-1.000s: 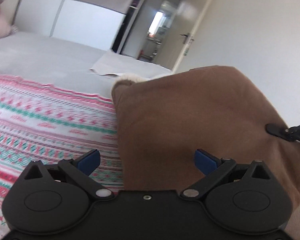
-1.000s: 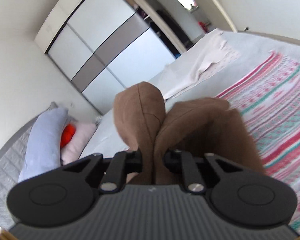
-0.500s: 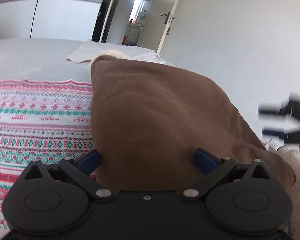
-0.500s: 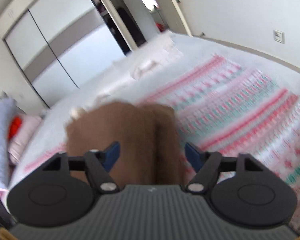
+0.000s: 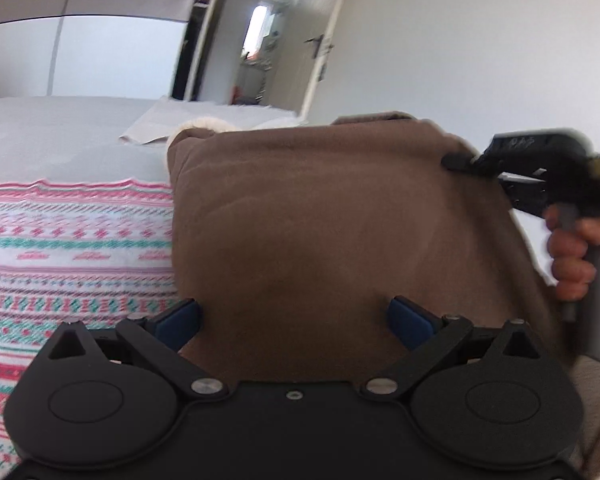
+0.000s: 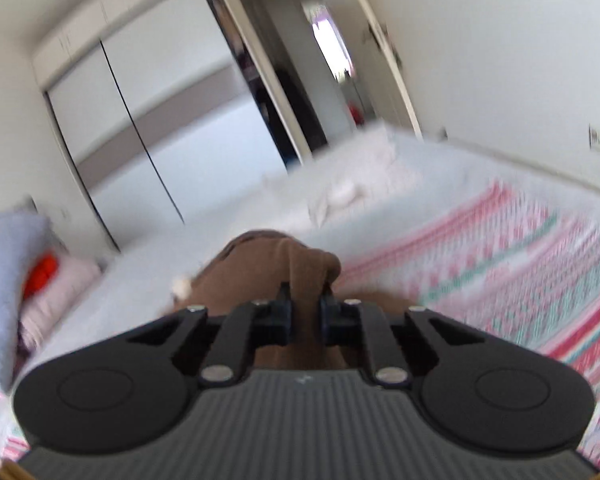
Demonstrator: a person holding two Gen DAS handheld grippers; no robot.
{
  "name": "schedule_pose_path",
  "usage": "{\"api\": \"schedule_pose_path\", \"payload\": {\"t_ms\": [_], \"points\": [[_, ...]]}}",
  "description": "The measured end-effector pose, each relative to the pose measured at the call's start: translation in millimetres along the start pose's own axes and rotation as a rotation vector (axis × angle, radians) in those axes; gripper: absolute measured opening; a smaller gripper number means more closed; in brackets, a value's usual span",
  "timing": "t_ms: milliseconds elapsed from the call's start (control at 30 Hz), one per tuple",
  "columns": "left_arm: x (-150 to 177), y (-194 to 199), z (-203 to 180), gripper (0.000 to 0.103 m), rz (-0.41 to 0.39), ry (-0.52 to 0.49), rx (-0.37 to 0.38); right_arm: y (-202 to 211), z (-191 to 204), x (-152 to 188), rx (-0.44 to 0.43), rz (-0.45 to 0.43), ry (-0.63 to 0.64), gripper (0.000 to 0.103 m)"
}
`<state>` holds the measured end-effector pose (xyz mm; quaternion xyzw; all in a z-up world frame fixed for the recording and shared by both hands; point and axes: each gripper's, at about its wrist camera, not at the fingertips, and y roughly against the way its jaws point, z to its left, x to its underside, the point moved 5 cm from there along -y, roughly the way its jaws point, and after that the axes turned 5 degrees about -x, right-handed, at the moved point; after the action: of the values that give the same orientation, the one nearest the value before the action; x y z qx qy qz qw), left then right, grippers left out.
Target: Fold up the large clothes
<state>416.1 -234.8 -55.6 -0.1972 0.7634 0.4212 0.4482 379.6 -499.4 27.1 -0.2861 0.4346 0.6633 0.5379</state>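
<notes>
A large brown garment with a cream fleece lining lies on the bed, its near part lifted. My left gripper is open, its blue pads on either side of the garment's near fold without pinching it. My right gripper is shut on a bunch of the brown garment. It also shows in the left wrist view at the right, pinching the garment's far right edge.
The bed has a pink, green and white patterned blanket over a grey sheet. A white cloth lies at the far end. Pillows lie at the left. A wardrobe and an open door stand behind.
My right gripper let go of the garment, opened, moved and has shut on its edge again. The left gripper stayed open around the near fold.
</notes>
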Motion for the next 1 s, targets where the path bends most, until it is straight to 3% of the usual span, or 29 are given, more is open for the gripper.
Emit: {"api": "schedule_pose_path", "payload": {"t_ms": [100, 167, 200, 233, 300, 400, 500, 600, 633, 667, 733, 867, 1000], "points": [[-8.1, 0.7, 3.7, 0.101, 0.043, 0.064, 0.042, -37.6, -50.0, 26.5, 0.168, 0.201, -0.081, 0.014], [-14.3, -6.0, 16.5, 0.101, 0.078, 0.127, 0.046, -31.9, -64.5, 38.4, 0.145, 0.202, -0.129, 0.026], [-16.9, -12.2, 25.3, 0.101, 0.107, 0.166, 0.044, -23.9, -67.2, 37.8, 0.125, 0.195, -0.158, 0.045], [-18.6, -20.6, 35.7, 0.101, 0.148, 0.216, 0.049, -16.4, -70.0, 36.0, 0.12, 0.197, -0.187, 0.072], [-17.2, -39.8, 55.9, 0.101, 0.247, 0.337, 0.081, -7.2, -72.9, 31.3, 0.133, 0.216, -0.232, 0.093], [-9.4, -62.6, 78.1, 0.102, 0.361, 0.541, 0.171, -7.7, -87.0, 39.0, 0.088, 0.368, -0.34, 0.096], [1.4, -75.6, 83.2, 0.103, 0.405, 0.626, 0.23, -12.1, -107.7, 65.7, 0.011, 0.518, -0.548, 0.097], [22.8, -87.1, 83.4, 0.1, 0.433, 0.742, 0.312, -20.2, -125.0, 92.1, -0.107, 0.524, -0.748, 0.094], [24.6, -85.4, 82.4, 0.097, 0.408, 0.743, 0.319, -21.3, -121.6, 93.9, -0.146, 0.527, -0.741, 0.066], [24.4, -80.6, 80.3, 0.09, 0.384, 0.731, 0.321, -23.0, -114.7, 98.0, -0.209, 0.559, -0.762, 0.06], [22.8, -67.0, 76.6, 0.076, 0.346, 0.701, 0.315, -17.8, -102.8, 96.7, -0.219, 0.541, -0.715, 0.048], [17.5, -32.0, 69.5, 0.069, 0.317, 0.701, 0.319, 8.2, -77.4, 84.7, -0.305, 0.477, -0.714, 0.04], [12.1, 21.5, 74.8, 0.069, 0.303, 0.666, 0.29, 34.5, -36.3, 81.5, -0.337, 0.501, -0.661, 0.04]]}}
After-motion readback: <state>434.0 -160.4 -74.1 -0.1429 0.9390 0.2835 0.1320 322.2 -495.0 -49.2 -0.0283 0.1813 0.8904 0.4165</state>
